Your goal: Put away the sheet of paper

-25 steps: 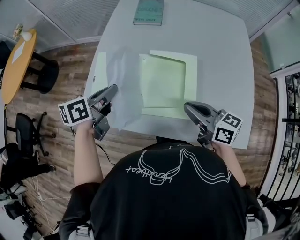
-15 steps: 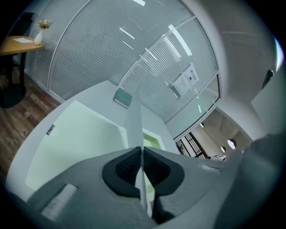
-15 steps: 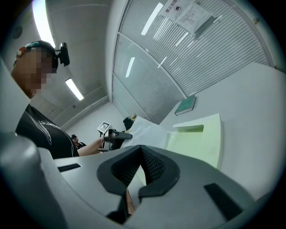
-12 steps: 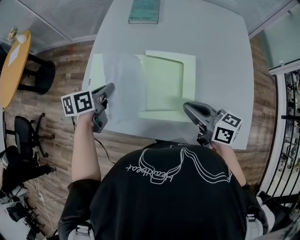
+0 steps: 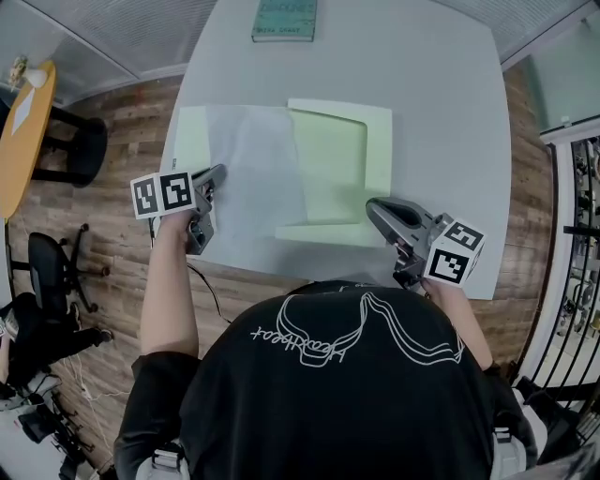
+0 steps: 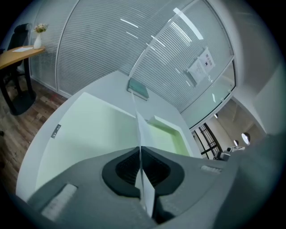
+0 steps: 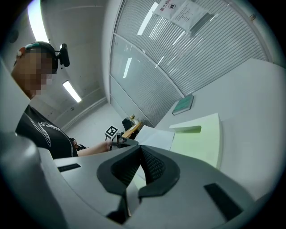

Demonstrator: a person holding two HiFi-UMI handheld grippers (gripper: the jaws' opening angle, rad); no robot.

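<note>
A thin white sheet of paper point(image 5: 253, 169) lies spread over the left half of an open pale green folder point(image 5: 333, 159) on the white table point(image 5: 422, 112). My left gripper point(image 5: 219, 172) is shut on the paper's left edge. In the left gripper view the sheet point(image 6: 142, 134) runs edge-on between the closed jaws point(image 6: 140, 154), above the folder point(image 6: 94, 129). My right gripper point(image 5: 371, 205) sits at the folder's near right corner. Its jaws point(image 7: 139, 154) are closed with a thin pale edge pinched between them, and the folder point(image 7: 199, 143) stretches beyond.
A teal book point(image 5: 284, 19) lies at the table's far edge. Left of the table, on the wooden floor, stand a round wooden side table point(image 5: 23, 122) and a black chair point(image 5: 47, 272). The table's near edge runs just in front of the person's body.
My left gripper has moved away from the person and slightly left. The paper, raised and curled before, now lies flatter and wider over the folder. The right gripper has barely moved.
</note>
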